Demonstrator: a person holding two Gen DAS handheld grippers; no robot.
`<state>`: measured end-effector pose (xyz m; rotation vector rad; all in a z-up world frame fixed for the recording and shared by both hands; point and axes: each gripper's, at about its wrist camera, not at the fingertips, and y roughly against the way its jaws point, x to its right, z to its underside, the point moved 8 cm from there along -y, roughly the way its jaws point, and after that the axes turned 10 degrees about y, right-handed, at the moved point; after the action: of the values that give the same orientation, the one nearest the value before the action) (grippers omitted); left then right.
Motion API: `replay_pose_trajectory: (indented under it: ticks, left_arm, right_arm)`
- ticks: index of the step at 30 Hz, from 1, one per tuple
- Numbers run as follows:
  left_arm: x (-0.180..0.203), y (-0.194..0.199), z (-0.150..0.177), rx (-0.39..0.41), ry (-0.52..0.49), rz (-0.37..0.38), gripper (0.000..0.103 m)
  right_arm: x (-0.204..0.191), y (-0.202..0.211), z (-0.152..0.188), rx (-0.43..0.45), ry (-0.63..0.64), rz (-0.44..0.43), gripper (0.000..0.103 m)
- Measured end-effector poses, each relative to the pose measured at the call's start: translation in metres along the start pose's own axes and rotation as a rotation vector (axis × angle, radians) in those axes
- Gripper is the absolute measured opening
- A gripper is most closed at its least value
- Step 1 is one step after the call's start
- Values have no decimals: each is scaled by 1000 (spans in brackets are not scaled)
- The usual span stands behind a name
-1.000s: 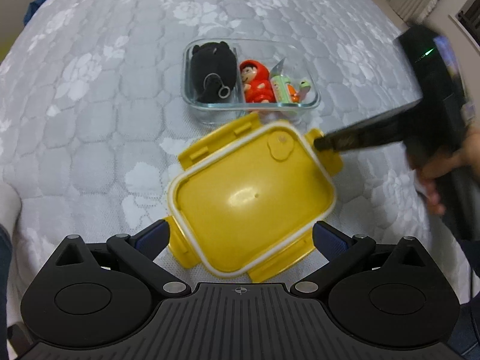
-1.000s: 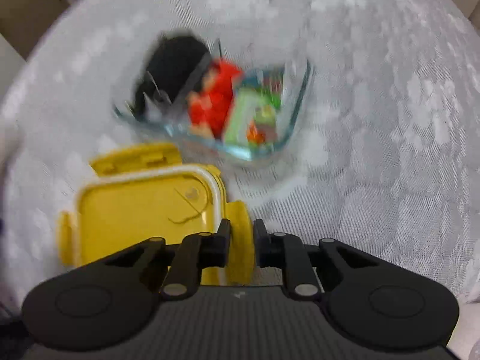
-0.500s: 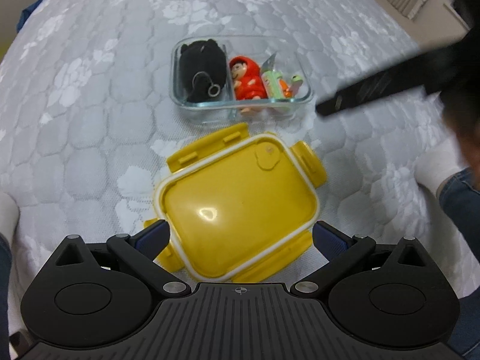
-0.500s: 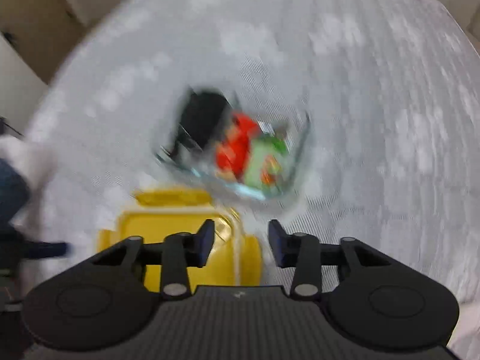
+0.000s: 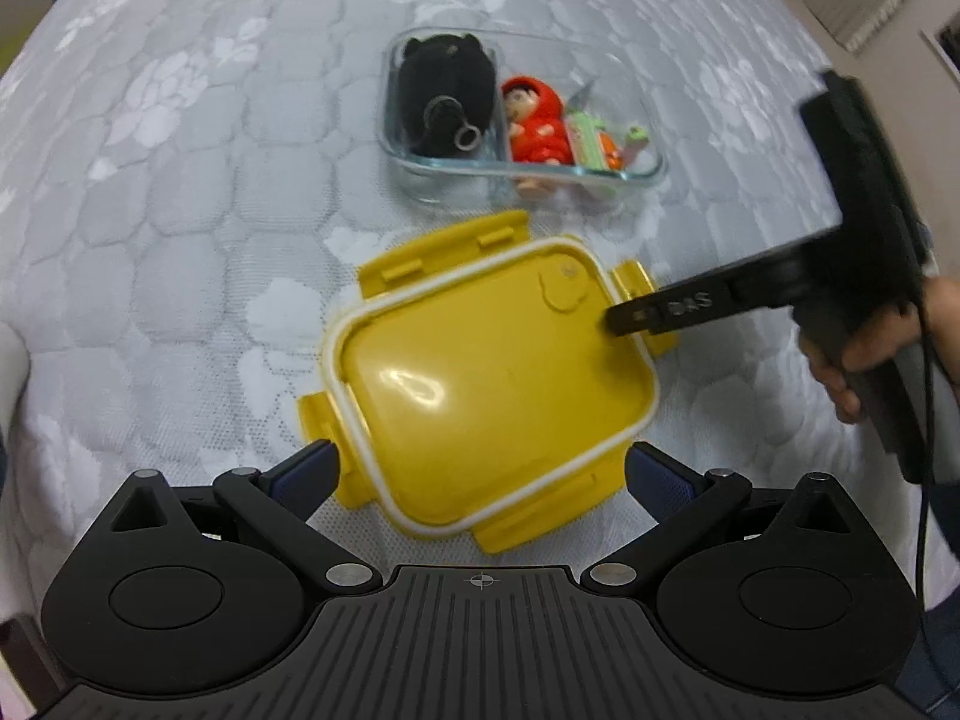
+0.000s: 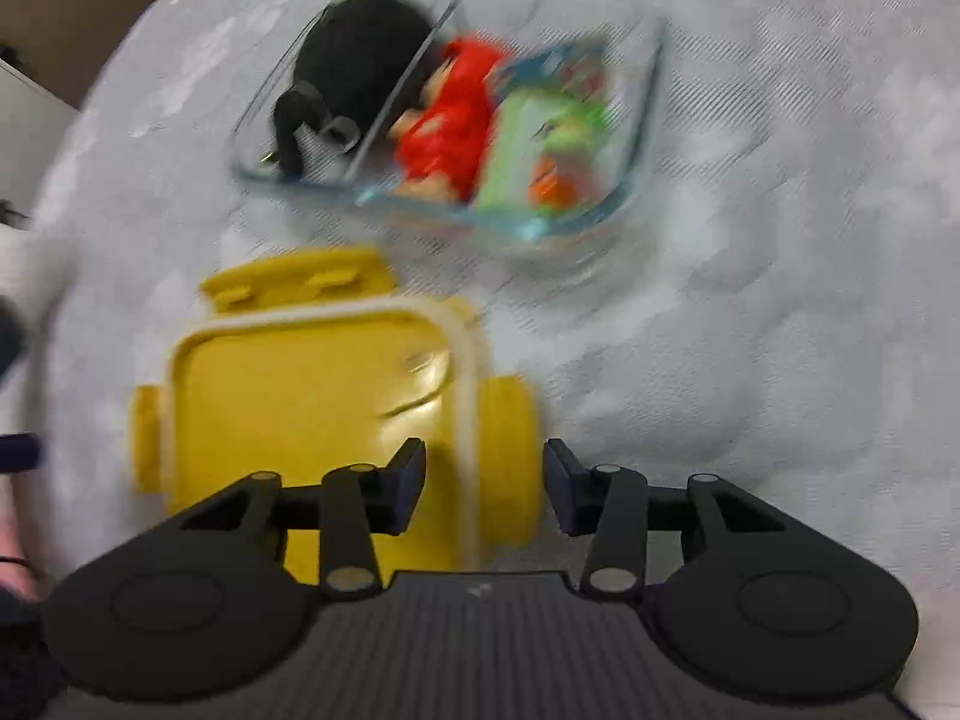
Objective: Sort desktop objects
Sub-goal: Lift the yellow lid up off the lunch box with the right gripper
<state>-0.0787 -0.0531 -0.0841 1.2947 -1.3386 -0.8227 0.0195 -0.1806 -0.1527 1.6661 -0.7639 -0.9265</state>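
Observation:
A yellow snap lid [image 5: 492,384] lies flat on the quilted cover, just in front of a two-part glass container [image 5: 393,138]. A black plush [image 5: 444,93] fills the container's left part; a red doll [image 5: 537,126] and a green packet [image 5: 591,141] share the right part. My left gripper [image 5: 480,468] is open, its fingertips either side of the lid's near edge. My right gripper [image 6: 483,480] hovers over the lid's right clip tab [image 6: 510,438]; its jaws are opening, with the tab between them unpressed. In the left wrist view the right gripper [image 5: 630,318] reaches in over that same edge.
A white quilted floral cover [image 5: 180,210] spreads over the whole surface. The person's hand [image 5: 852,372] holds the right gripper at the right edge, with a cable hanging beside it. The right wrist view is motion-blurred; the glass container [image 6: 420,204] lies beyond the lid [image 6: 300,396].
The right gripper let go of the lid's right tab, lifted away, then came back down over it with its jaws apart. The lid shifted slightly. The left gripper stayed open.

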Motion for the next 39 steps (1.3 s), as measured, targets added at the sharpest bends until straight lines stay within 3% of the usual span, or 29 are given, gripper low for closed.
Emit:
replay_pose_trajectory:
  ticks: [2,3,4,5,7,11,17,20,26,33,39]
  left_arm:
    - [5,-2,3,-11,-25,-1,103]
    - [7,-3,4,-14,-34,-3,103]
    - [9,-3,5,-13,-40,-5,103]
    - [10,-2,5,-9,-46,-7,103]
    - [13,1,5,3,-51,-8,103]
    - [25,8,3,25,-68,20,103]
    - [47,26,-2,89,-116,57,103]
    - [61,41,-5,121,-132,74,103]
    - [72,46,-14,180,-139,-57,103]
    - [69,40,-23,261,-207,-267,103]
    - [68,20,-32,254,-196,-308,103]
  right_arm:
    - [-1,-7,4,-5,16,25,41]
    - [-1,-4,4,3,24,42,26]
    - [-2,1,4,9,27,43,24]
    - [-1,10,4,28,13,29,24]
    - [-2,32,3,86,-17,-15,10]
    - [-11,94,5,188,-54,-104,9]
    - [-15,172,6,335,-74,-90,10]
    - [-13,186,-3,370,-111,-78,11]
    - [-21,174,-14,355,-114,-1,11]
    - [-52,177,-20,363,-80,-87,12]
    - [-58,175,-18,362,-94,-115,16]
